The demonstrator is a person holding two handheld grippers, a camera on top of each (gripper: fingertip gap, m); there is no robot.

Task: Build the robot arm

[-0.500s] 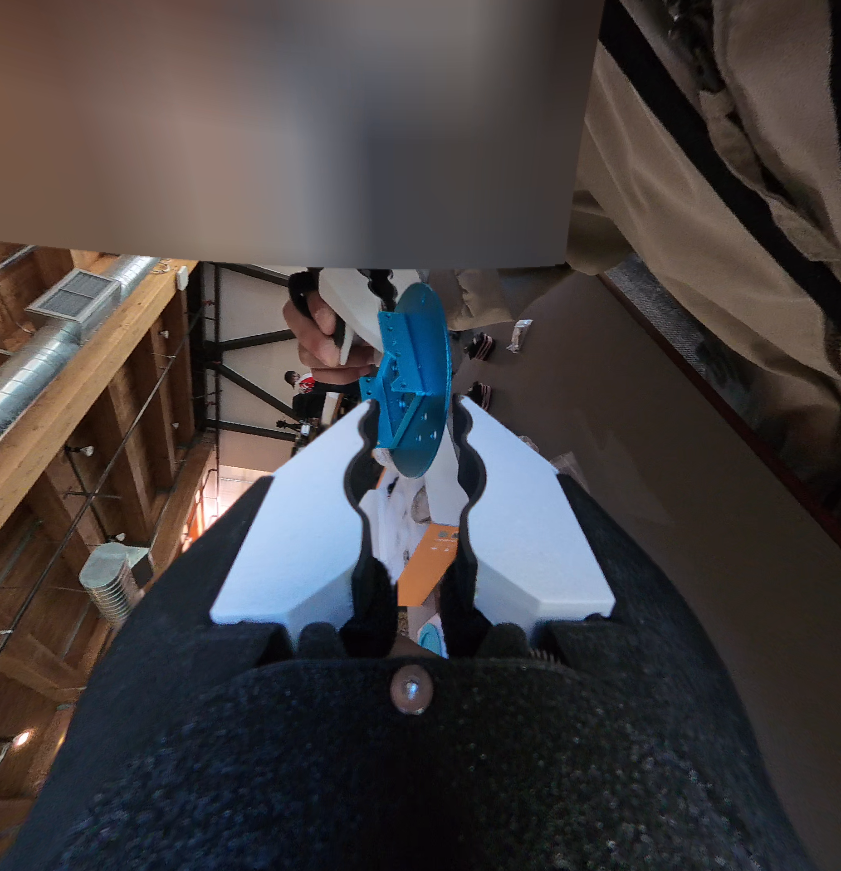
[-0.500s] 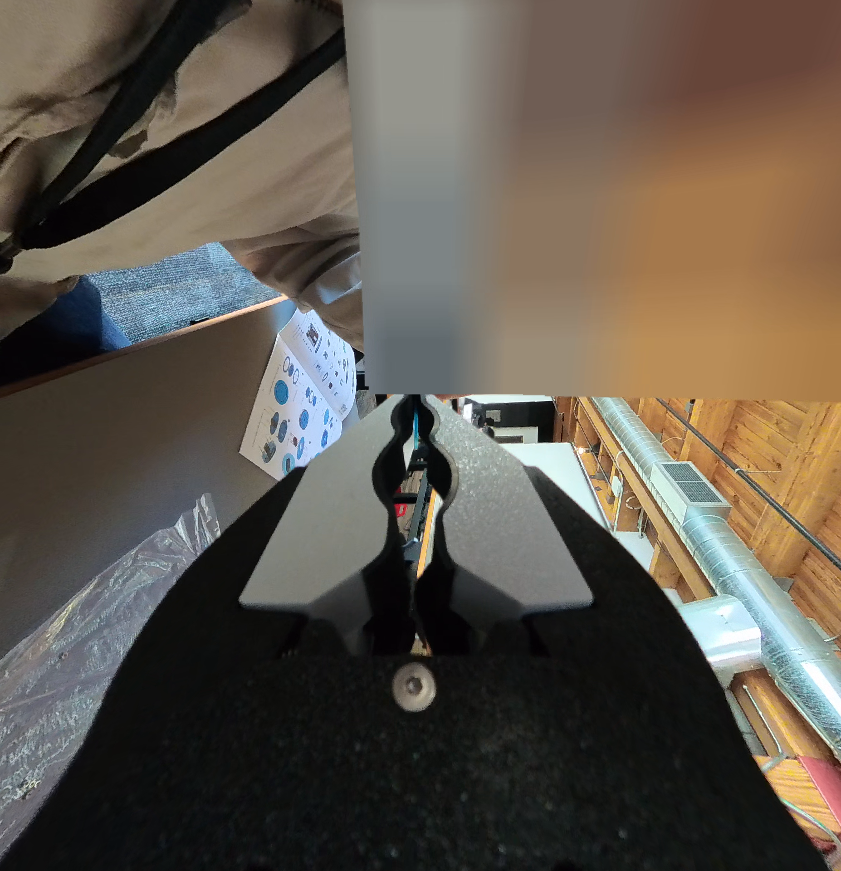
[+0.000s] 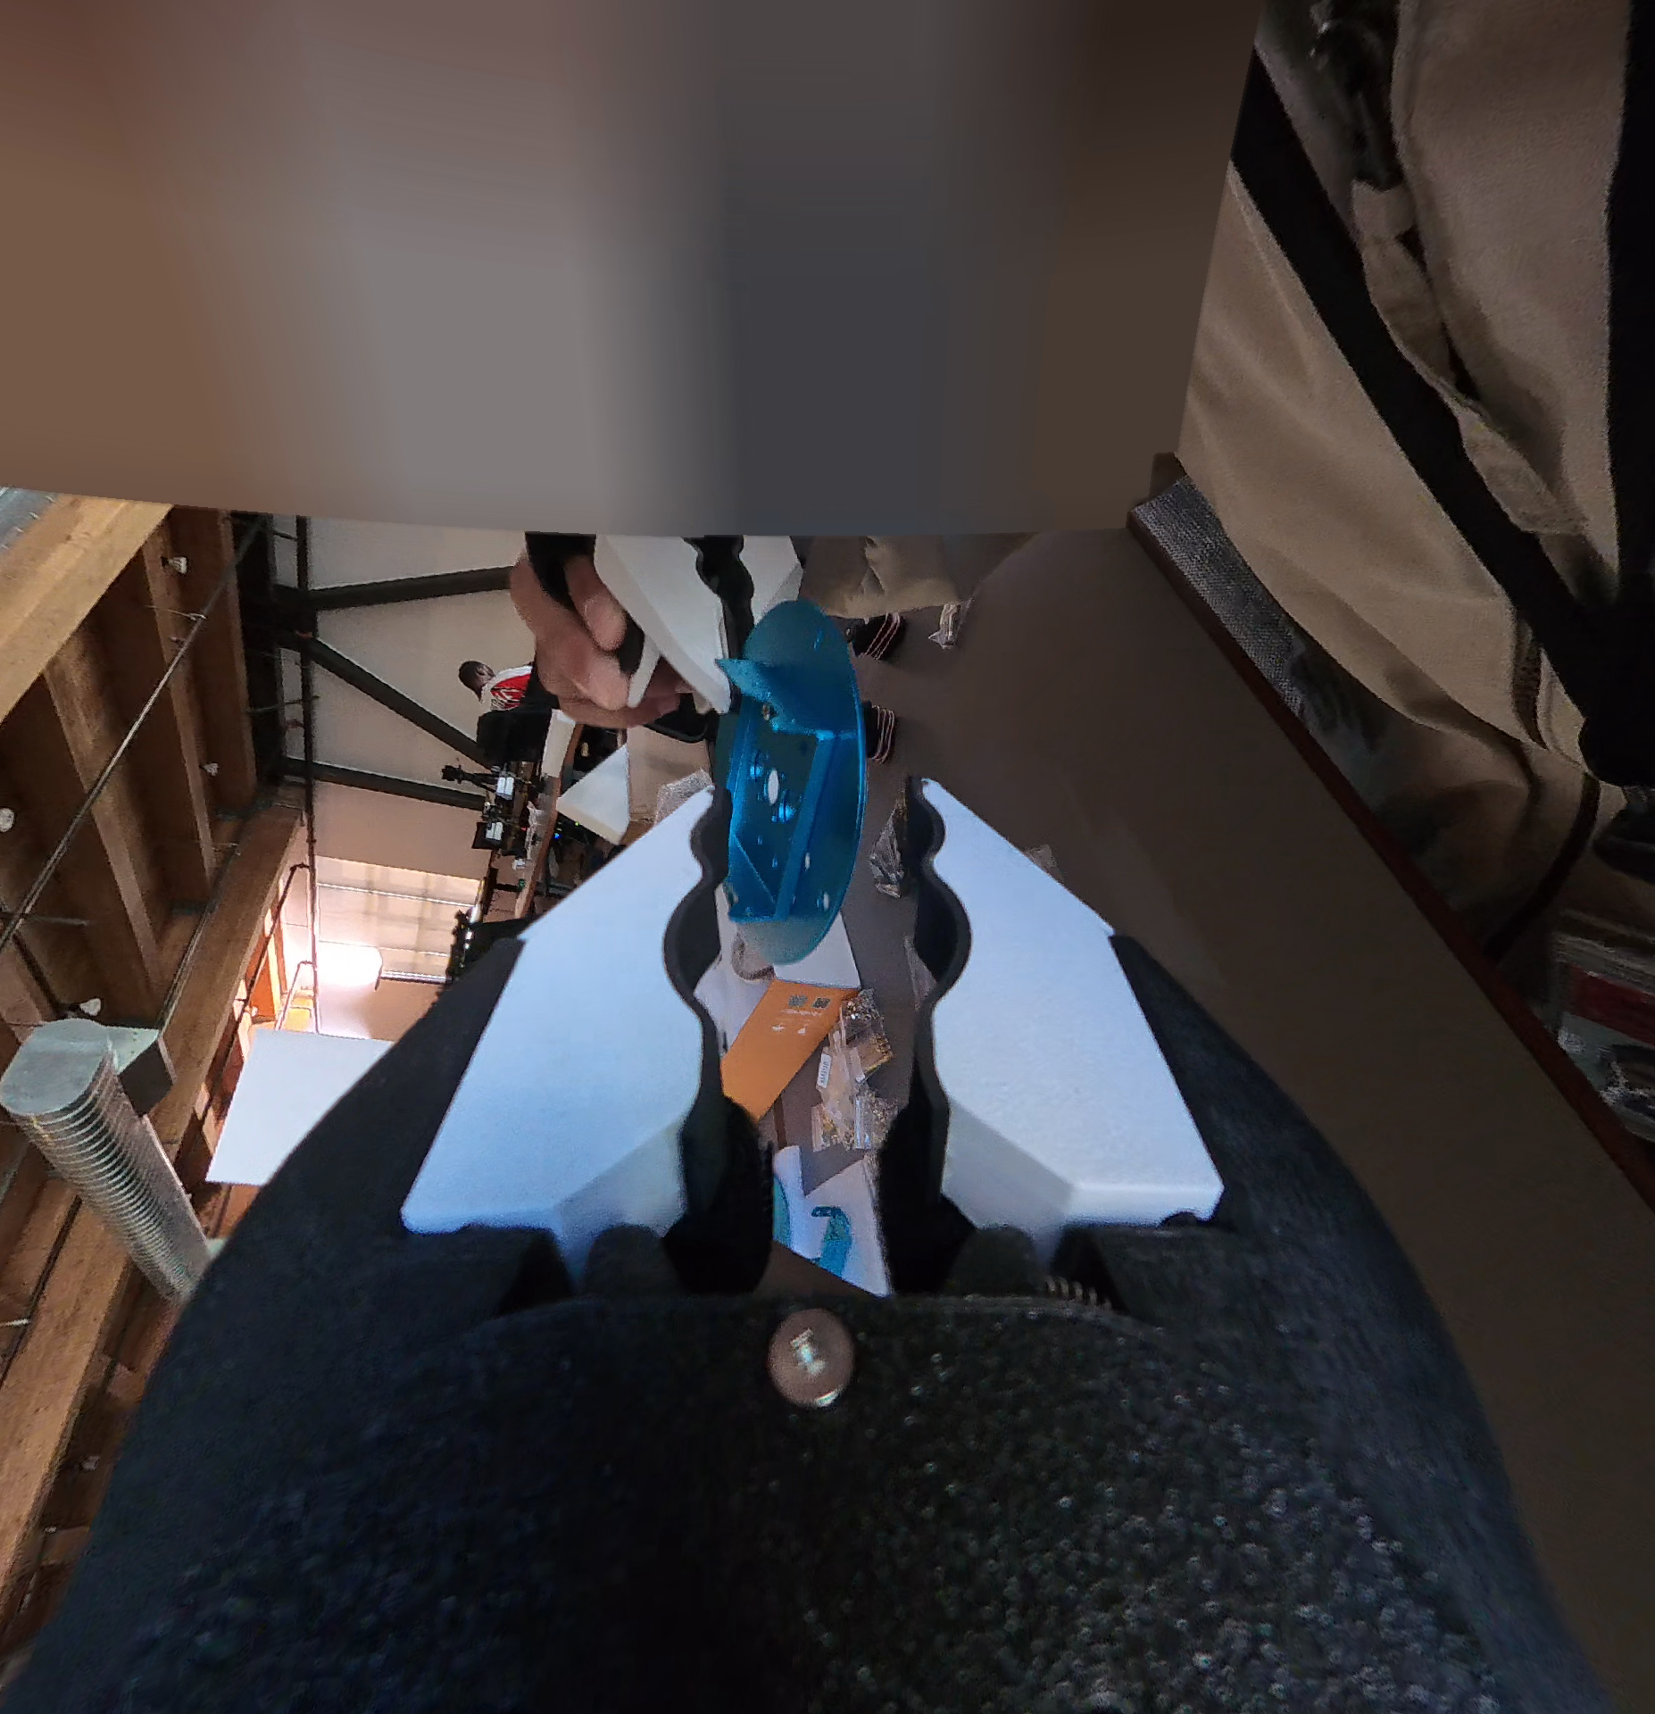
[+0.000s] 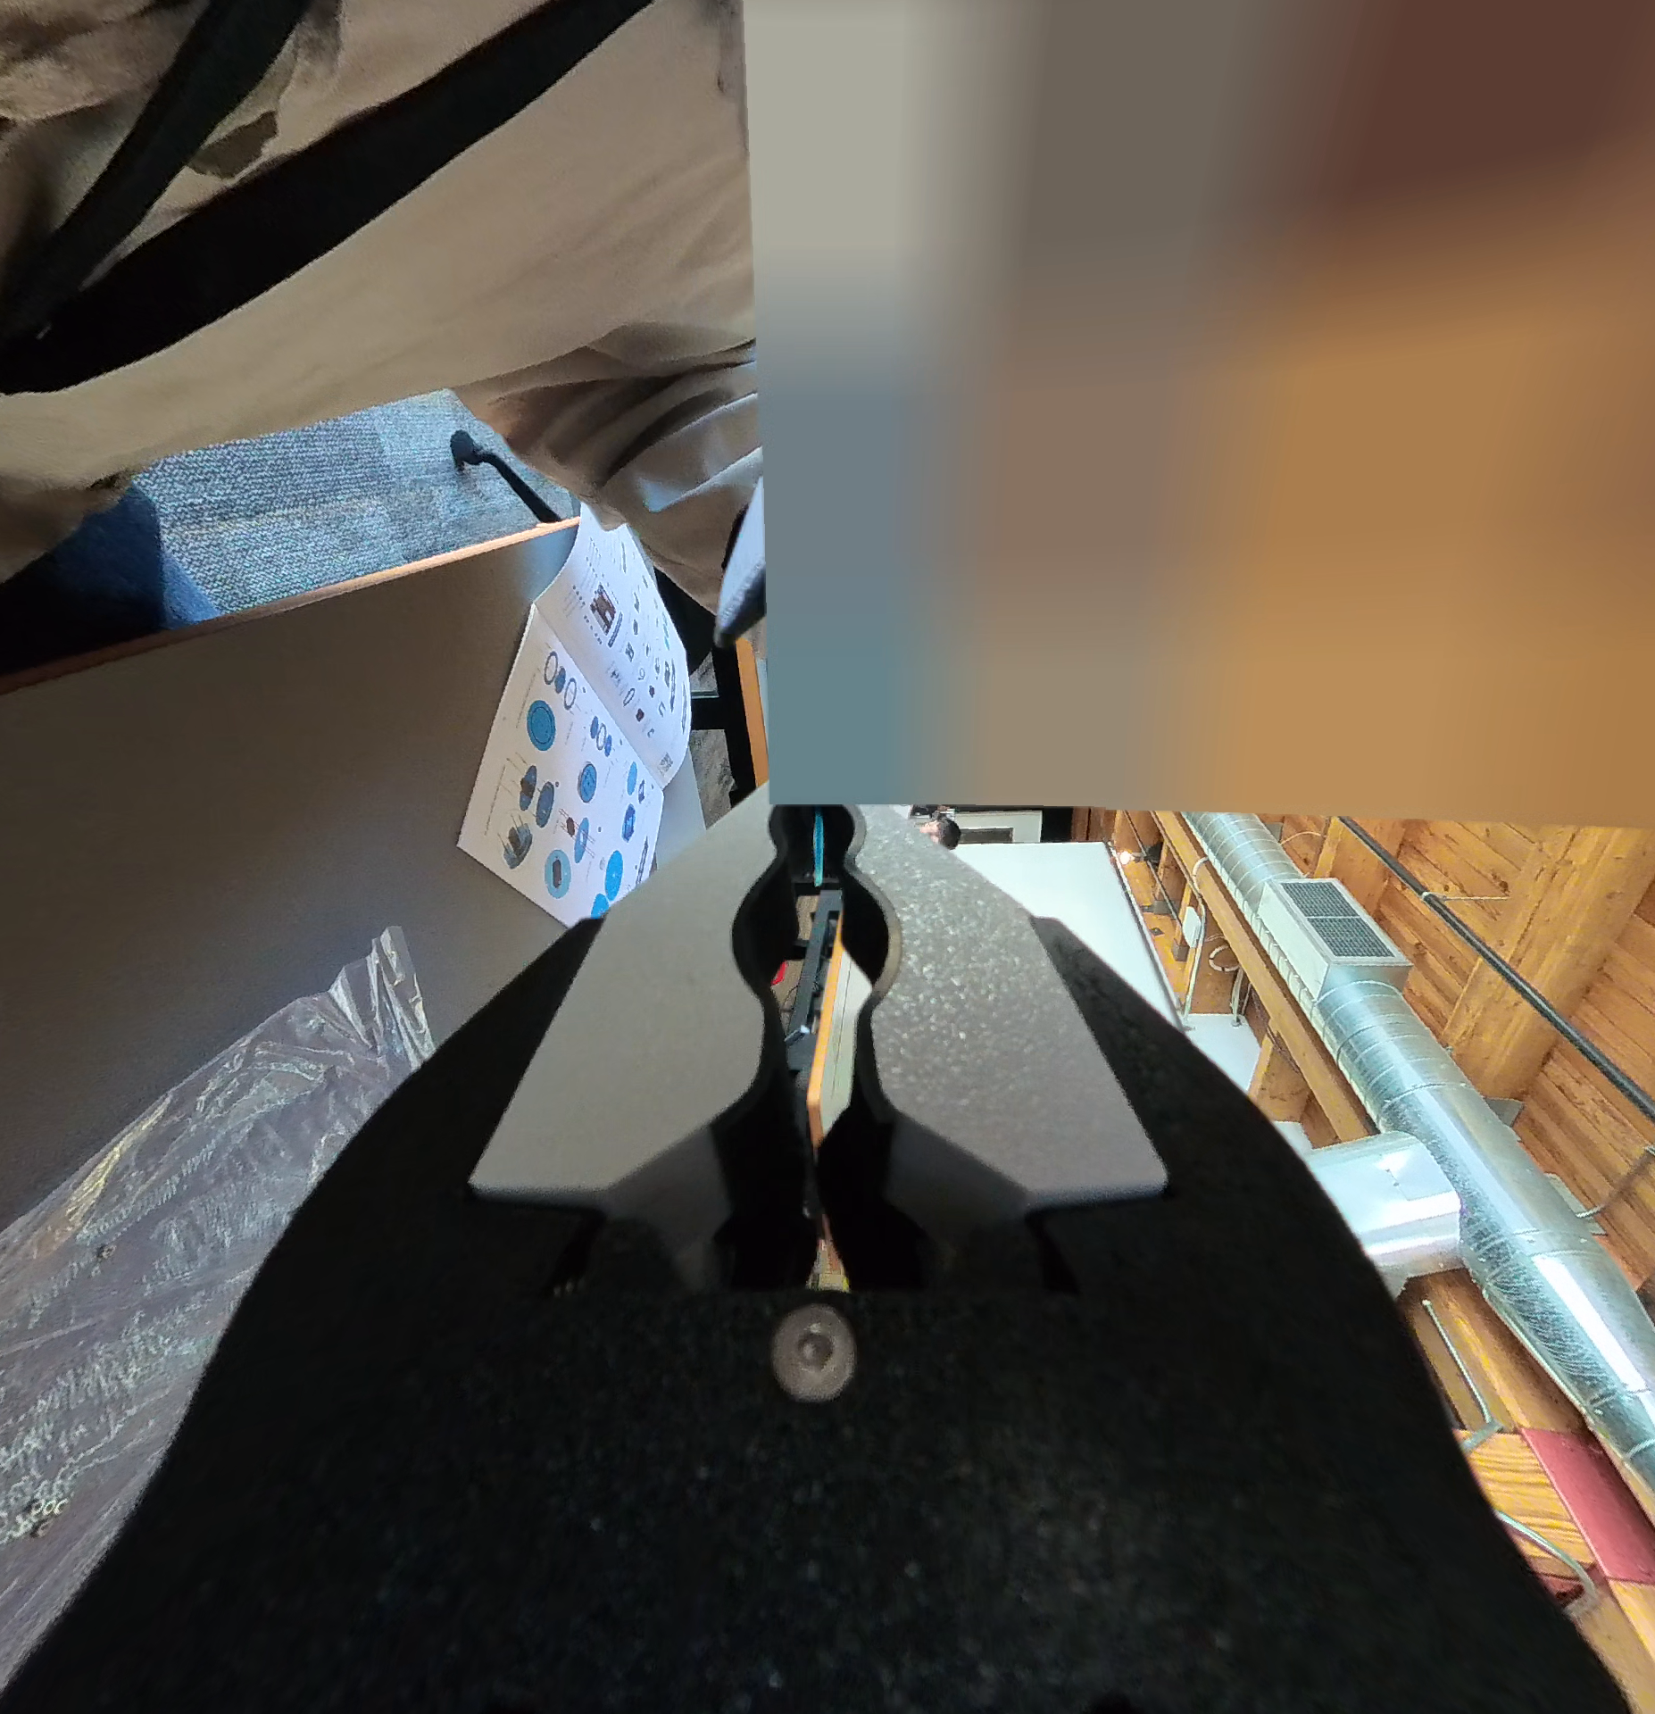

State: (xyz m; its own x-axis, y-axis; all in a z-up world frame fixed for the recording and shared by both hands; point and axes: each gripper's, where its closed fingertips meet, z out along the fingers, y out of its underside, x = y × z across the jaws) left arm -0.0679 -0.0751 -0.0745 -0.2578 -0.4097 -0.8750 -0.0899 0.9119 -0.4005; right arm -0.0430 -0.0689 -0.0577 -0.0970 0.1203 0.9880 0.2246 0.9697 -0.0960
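Your left tongs (image 3: 814, 816) stand released, the two white fingers spread wide with daylight between them. Half a second ago they sat much closer together about the blue disc (image 3: 791, 788). The gap shows most clearly on the right-hand side of the disc. Whether the disc's other face touches the left finger, you cannot tell from this angle.

The disc itself hangs edge-on in the air between those fingertips, off the worktop (image 3: 1176, 927), its bracket side turned toward the left finger. The disc is now carried from its far side (not by the left tongs). In the left wrist view your right tongs (image 3: 703, 682) pinch it by a tab at its upper edge, with your hand (image 3: 564, 649) wrapped on their handle.

Beyond the disc, on the worktop, lie an orange card (image 3: 787, 1029) and some little bags of hardware (image 3: 852, 1076), just beside each other.

In the right wrist view the right tongs (image 4: 814, 835) are clenched nearly together, as they were a moment ago, with a thin blue strip of the disc caught at their very tips. To their left an instruction sheet (image 4: 573, 742) rests at the worktop's (image 4: 202, 788) edge nearest your body. A clear plastic bag (image 4: 202, 1159) lies crumpled farther along the same surface, well apart from the sheet.
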